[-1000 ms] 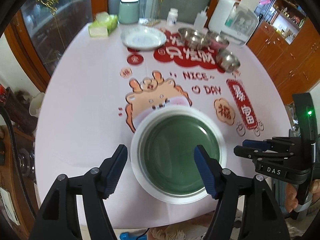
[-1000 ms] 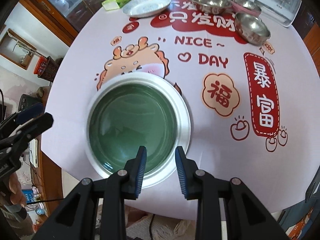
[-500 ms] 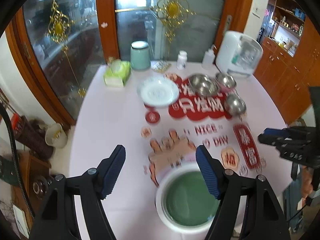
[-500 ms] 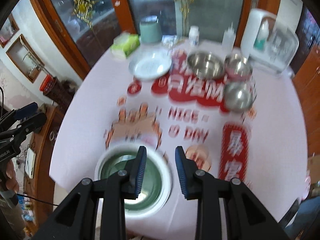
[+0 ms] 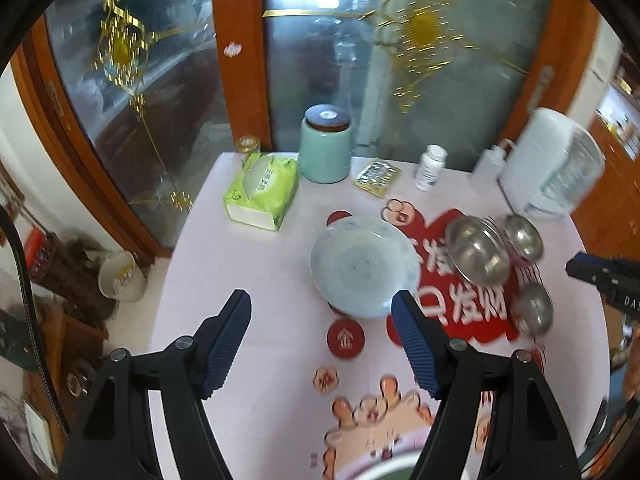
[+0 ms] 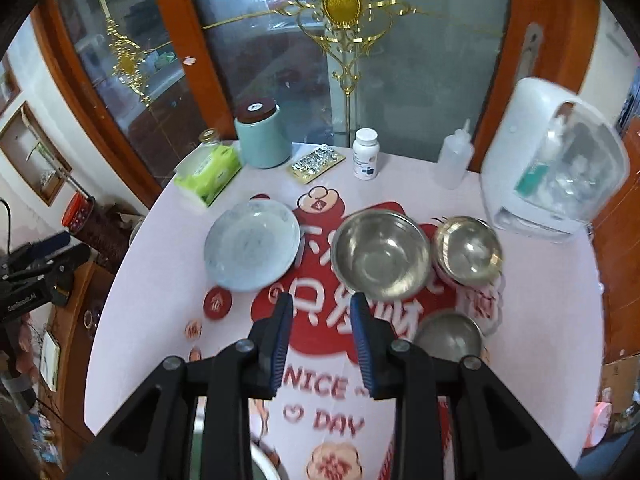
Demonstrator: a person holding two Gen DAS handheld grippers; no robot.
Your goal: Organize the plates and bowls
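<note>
I am working left to right across the right wrist view. My left tongs (image 5: 321, 340) are standing wide apart with nothing between them, and I am lining them up on the pale blue plate (image 6: 252, 245) at centre left of the frame. To do this well I am aiming one finger over the near rim and one under it, approaching low so the plate does not skid on the tabletop (image 6: 540, 300). My right tongs (image 6: 320, 340) are narrowly apart and empty, pointing at the large steel bowl (image 6: 380, 254) in the centre. Two smaller steel bowls (image 6: 468, 250) are sitting to its right.
</note>
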